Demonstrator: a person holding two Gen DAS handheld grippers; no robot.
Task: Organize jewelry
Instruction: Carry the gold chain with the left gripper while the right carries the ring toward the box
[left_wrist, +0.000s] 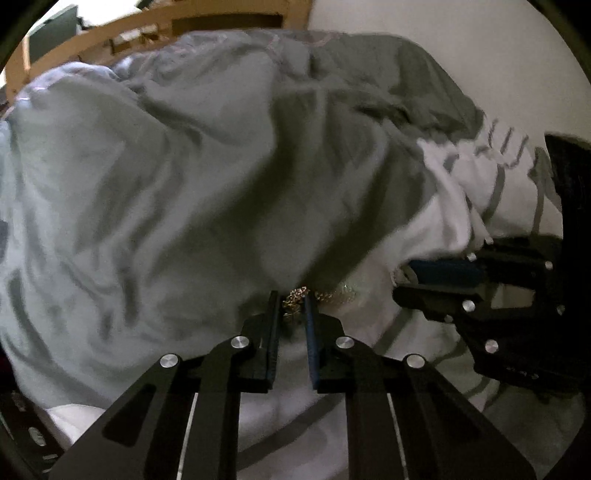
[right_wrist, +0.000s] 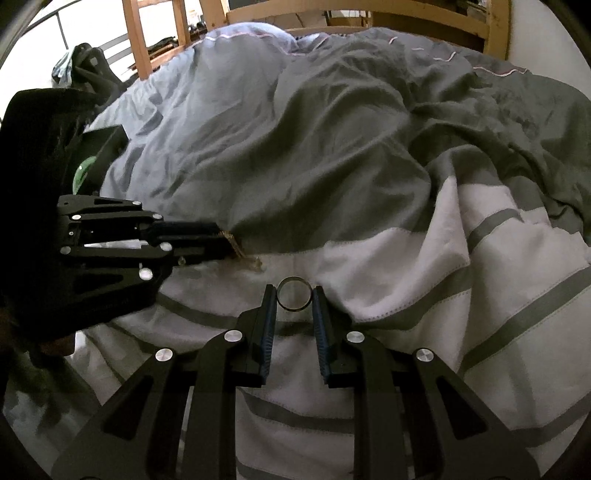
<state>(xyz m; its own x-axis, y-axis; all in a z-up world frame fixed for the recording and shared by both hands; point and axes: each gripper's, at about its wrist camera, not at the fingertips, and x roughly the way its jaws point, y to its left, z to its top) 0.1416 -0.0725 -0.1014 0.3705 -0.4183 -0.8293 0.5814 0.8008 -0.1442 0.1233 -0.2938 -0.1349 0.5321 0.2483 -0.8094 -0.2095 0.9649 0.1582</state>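
Note:
A tangled gold chain (left_wrist: 292, 300) lies on the white striped bed cover (left_wrist: 413, 354), and my left gripper (left_wrist: 291, 297) is shut on it at its fingertips. The right wrist view shows the same left gripper (right_wrist: 221, 242) coming in from the left, with the chain (right_wrist: 233, 244) hanging at its tips. More pale chain (right_wrist: 255, 264) trails on the cover beside it. A silver ring (right_wrist: 294, 295) stands upright between the blue pads of my right gripper (right_wrist: 294, 297), which is shut on it. In the left wrist view the right gripper (left_wrist: 400, 284) is just to the right.
A crumpled grey-blue duvet (right_wrist: 295, 147) piles up behind the jewelry. The wooden bed frame (right_wrist: 461, 22) runs along the back and a white wall (left_wrist: 480, 44) is at the right. Dark objects (right_wrist: 92, 70) sit at the far left of the bed.

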